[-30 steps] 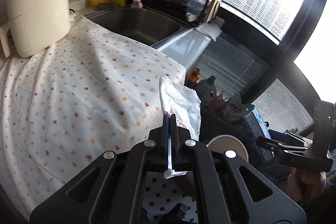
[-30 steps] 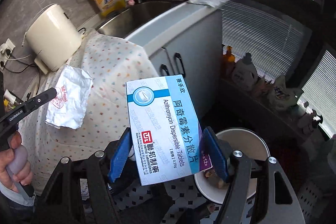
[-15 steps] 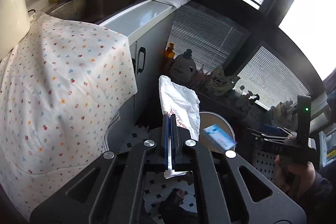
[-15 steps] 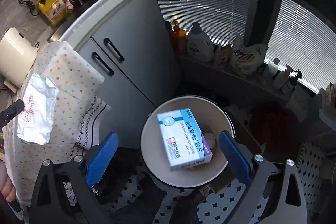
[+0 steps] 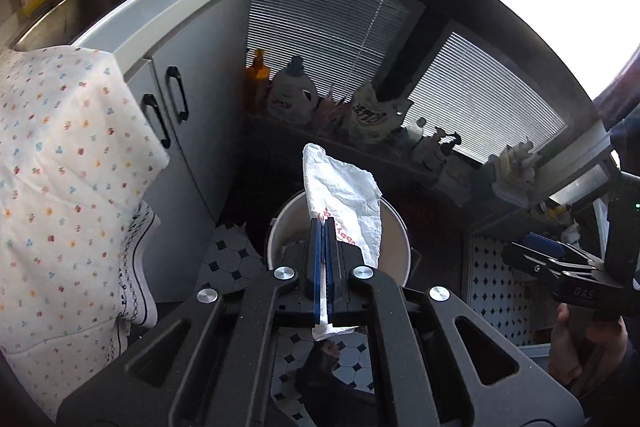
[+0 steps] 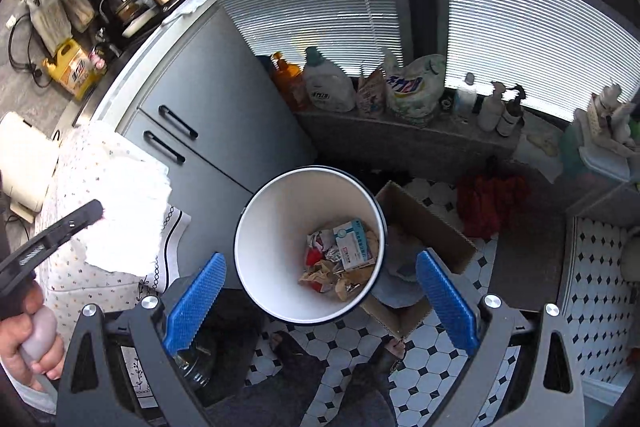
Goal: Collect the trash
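Home kitchen: sink (image 5: 80,3), cabinets (image 6: 224,131), detergent bottles (image 6: 328,87).

The white paper wrapper (image 5: 344,195), crumpled and printed with red lettering, stands upright from between the closed blue pads of the left gripper (image 5: 324,251), its free end fanning up and to the right, a short tail hanging below the jaws. Beyond it and lower down is the round white trash bin (image 6: 276,227), open-topped on the tiled floor; the wrapper hangs over its rim. Seen from the right gripper (image 6: 320,291), whose jaws are spread wide and empty, the bin lies straight ahead between the fingers. At its bottom rests the blue-and-white medicine box (image 6: 354,243), tilted, on crumpled brown and red scraps (image 6: 328,275).
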A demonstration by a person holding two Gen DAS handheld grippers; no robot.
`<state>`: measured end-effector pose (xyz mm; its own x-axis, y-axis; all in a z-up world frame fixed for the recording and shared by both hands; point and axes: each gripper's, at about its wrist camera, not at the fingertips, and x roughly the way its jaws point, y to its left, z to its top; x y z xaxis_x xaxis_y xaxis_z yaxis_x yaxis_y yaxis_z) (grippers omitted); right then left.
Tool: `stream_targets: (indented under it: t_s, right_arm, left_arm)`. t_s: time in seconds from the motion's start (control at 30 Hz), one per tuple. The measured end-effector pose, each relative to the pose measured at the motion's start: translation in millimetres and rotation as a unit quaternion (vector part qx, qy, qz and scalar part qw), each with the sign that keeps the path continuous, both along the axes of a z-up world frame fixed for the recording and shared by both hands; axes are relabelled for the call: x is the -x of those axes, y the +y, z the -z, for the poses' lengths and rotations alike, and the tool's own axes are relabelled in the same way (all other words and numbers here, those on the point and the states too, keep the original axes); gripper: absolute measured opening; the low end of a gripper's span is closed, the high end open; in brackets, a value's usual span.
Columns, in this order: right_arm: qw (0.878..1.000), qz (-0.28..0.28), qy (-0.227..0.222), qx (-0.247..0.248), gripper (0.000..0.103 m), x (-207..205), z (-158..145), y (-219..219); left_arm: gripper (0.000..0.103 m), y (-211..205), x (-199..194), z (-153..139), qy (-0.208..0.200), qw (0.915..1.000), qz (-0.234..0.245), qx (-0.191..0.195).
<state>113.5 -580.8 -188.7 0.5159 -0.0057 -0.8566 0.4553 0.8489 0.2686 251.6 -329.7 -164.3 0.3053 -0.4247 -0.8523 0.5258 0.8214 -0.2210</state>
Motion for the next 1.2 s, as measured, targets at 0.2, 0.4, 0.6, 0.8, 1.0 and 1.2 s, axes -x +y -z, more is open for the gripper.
stream_targets:
  t_s: [0.2, 0.4, 0.6, 0.8, 1.0, 1.2]
  right_arm:
    - [0.999, 0.037, -0.008, 0.005, 0.094, 34.0, -15.3, -18.6]
    - [0.998, 0.060, -0.006, 0.012, 0.094, 57.0, -22.9, -26.9]
    - [0.998, 0.069, -0.003, 0.010, 0.094, 71.1, -20.8, -31.6]
    - [0.998, 0.059, -0.010, 0.001, 0.094, 68.5, -15.1, -37.0]
    - [0.999, 0.024, -0.023, -0.008, 0.095, 50.3, -13.2, -37.1]
    - [0.999, -0.033, -0.022, -0.011, 0.095, 19.2, -17.8, -24.6]
  left_arm:
    - [0.003, -40.9, 0.3, 21.4, 0.006, 0.9992, 0.039, -0.007]
    - [0.005, -62.3, -7.1, 61.1, 0.036, 0.9974, 0.057, -0.025]
    - [0.053, -63.4, -10.6, 79.6, 0.044, 0.9971, 0.039, -0.049]
    - [0.073, -57.1, -7.6, 64.4, 0.027, 0.9982, 0.021, -0.049]
    - [0.088, -37.3, -1.6, 40.5, 0.015, 0.9984, -0.023, -0.049]
    - [0.096, -0.3, 8.9, 7.5, 0.008, 0.9945, -0.093, -0.047]
